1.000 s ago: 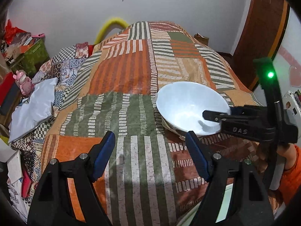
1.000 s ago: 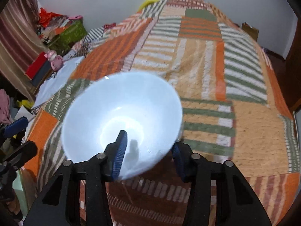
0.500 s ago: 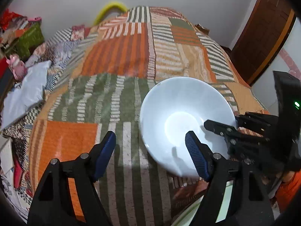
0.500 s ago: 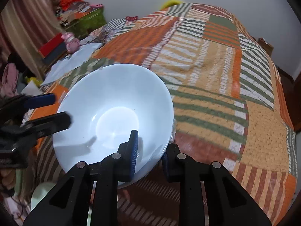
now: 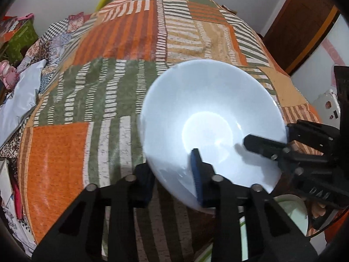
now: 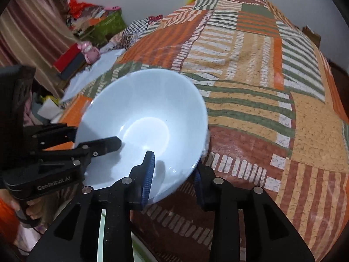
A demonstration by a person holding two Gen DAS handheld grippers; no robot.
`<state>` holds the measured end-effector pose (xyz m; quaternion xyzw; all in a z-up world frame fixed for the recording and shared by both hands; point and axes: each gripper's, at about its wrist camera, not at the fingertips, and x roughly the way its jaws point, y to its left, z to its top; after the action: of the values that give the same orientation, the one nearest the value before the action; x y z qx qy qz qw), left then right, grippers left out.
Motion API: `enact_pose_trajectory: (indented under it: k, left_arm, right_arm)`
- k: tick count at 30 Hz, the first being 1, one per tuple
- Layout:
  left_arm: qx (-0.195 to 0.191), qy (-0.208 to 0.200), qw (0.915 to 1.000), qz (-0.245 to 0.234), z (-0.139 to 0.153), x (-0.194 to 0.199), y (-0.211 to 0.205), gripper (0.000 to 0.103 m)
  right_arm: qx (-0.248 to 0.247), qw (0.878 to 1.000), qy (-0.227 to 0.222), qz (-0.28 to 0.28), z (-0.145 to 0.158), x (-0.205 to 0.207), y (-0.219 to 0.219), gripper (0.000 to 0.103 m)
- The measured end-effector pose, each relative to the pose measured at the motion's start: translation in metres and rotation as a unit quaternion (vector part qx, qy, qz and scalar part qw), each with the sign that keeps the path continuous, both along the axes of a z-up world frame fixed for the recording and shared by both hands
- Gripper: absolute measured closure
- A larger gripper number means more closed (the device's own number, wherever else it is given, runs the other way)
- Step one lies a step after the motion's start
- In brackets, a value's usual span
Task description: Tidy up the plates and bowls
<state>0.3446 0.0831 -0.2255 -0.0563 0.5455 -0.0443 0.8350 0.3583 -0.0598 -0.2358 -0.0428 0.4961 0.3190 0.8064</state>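
A white bowl (image 5: 207,113) hangs tilted above the quilted bed, between the two grippers. My left gripper (image 5: 172,181) is shut on its near rim, one blue pad inside and the other finger outside. In the right wrist view the same bowl (image 6: 141,109) fills the middle. There the left gripper (image 6: 96,135) reaches in from the left. My right gripper (image 6: 174,179) straddles the opposite rim and its jaws are opening, with the rim between them and the pads loose. It appears at the right as the right gripper (image 5: 267,135) in the left wrist view.
A pale green dish (image 5: 290,209) sits below the bowl near the bed's front edge, and a plate rim (image 6: 102,229) shows under my right gripper. The patchwork quilt (image 5: 109,65) covers the bed. Boxes, cloth and a pink toy (image 6: 89,52) crowd the left side.
My left gripper dropped toward the bowl and shut on its rim, where it stood wide open before. The right gripper's jaws tightened on the rim, then spread a little.
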Motion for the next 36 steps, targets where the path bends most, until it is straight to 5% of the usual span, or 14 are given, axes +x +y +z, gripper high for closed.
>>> enact_pose_trajectory:
  k: [15, 36]
  left_arm:
    - [0.010, -0.043, 0.9990, 0.007, 0.031, -0.020, -0.003, 0.077]
    - [0.002, -0.122, 0.9916, 0.043, 0.111, -0.108, 0.009, 0.077]
  right_arm:
    - [0.007, 0.999, -0.048, -0.018, 0.029, -0.016, -0.003, 0.076]
    - [0.037, 0.994, -0.105, -0.004, 0.092, -0.083, 0.008, 0.076]
